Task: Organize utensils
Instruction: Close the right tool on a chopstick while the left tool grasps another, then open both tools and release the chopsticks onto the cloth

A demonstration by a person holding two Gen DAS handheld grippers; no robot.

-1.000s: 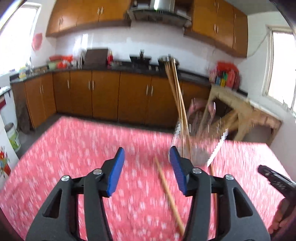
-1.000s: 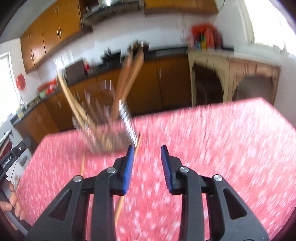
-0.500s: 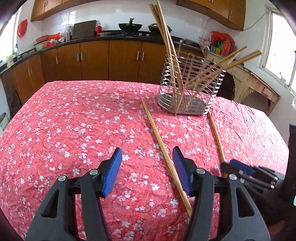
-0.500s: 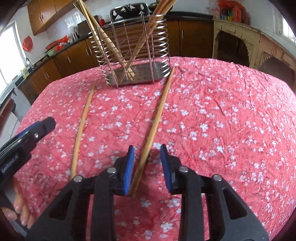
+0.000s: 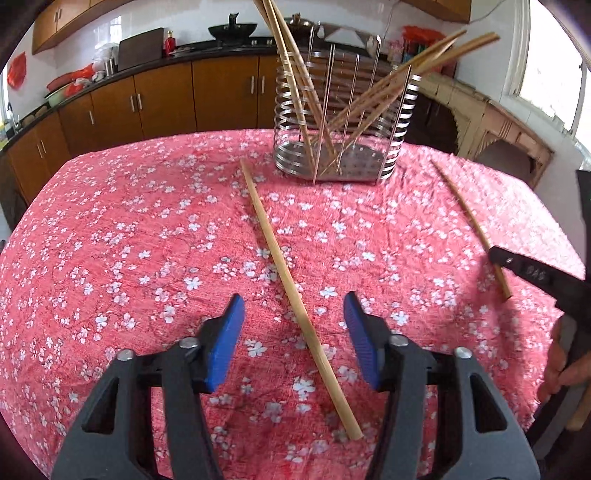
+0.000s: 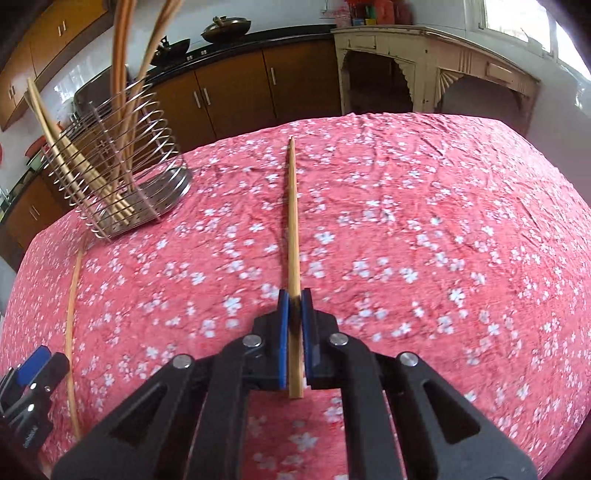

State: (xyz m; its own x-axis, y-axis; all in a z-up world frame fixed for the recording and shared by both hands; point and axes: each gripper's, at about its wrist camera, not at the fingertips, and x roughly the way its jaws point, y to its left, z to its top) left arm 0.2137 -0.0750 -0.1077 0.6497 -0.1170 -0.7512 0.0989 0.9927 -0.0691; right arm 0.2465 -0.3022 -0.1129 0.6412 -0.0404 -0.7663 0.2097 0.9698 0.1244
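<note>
Brown wooden cabinets [image 5: 166,103] run under a dark countertop [image 5: 207,48] along the far wall, with a wok [image 5: 232,29] on the stove and white tiles behind; a pale carved side table [image 6: 436,62] stands by a bright window [image 5: 554,62]. Nearer, a table wears a wrinkled red tablecloth [image 5: 110,240] printed with small white blossoms. On it stands a wire utensil holder [image 5: 343,122] with several bamboo chopsticks leaning inside.

Two loose chopsticks lie on the cloth in front of the holder. The left gripper [image 5: 293,343] has its blue pads spread on either side of the near chopstick [image 5: 291,291], not touching it; its jaws have just been closing. The right gripper [image 6: 294,321] is pressed together on the butt end of the other chopstick [image 6: 293,221], which points away over the cloth, to the right of the holder. A person's fingers [image 5: 561,365] wrap that gripper's handle at the edge of the left view
</note>
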